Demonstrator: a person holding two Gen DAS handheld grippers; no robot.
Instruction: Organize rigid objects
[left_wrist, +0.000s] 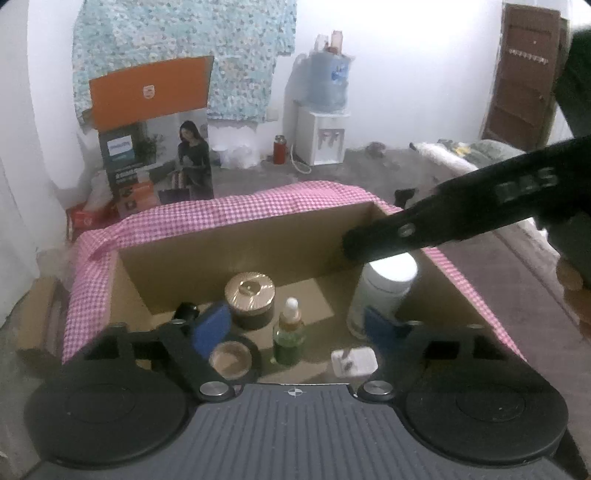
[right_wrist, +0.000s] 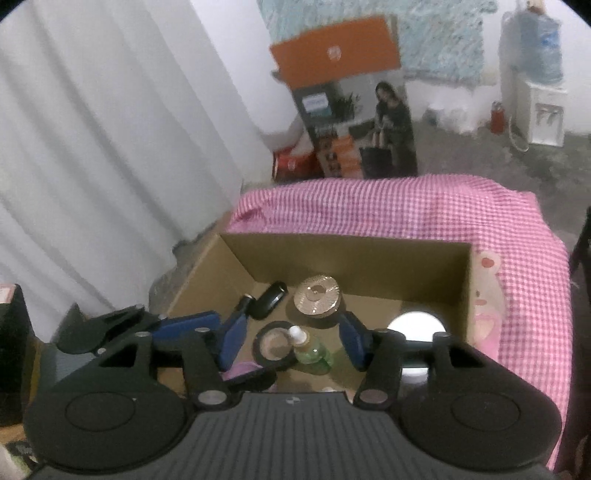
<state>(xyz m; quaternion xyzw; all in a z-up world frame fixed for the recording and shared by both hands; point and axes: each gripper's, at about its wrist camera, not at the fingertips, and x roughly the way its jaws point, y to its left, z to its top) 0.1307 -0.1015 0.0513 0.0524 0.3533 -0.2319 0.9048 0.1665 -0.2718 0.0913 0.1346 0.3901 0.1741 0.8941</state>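
Both grippers hang over an open cardboard box (left_wrist: 236, 254) whose rim is draped in pink checked cloth (left_wrist: 280, 203). Inside stand a gold-lidded jar (left_wrist: 250, 295) toward the far wall, a small green dropper bottle (left_wrist: 289, 332) near the middle, an open round compact (left_wrist: 229, 358) by the near wall, a white-capped bottle (left_wrist: 384, 291) against the right wall, a small white piece (left_wrist: 354, 362) at the near edge and a dark object (right_wrist: 269, 299) in the far left corner.

The left gripper (left_wrist: 295, 328) is spread wide and empty, its blue pads bracketing the dropper bottle without touching it. The right gripper (right_wrist: 293, 339) is likewise released, holding nothing, above the same cluster; in the left wrist view its black body crosses just over the white-capped bottle.

The step appears to be tidying items within the box. To do it well, one gripper should act alone while the other pulls back clear of the walls. The dropper bottle is tall, narrow and likely to tip, so the fingers should descend straight, close low on its body, and avoid nudging the compact beside it.
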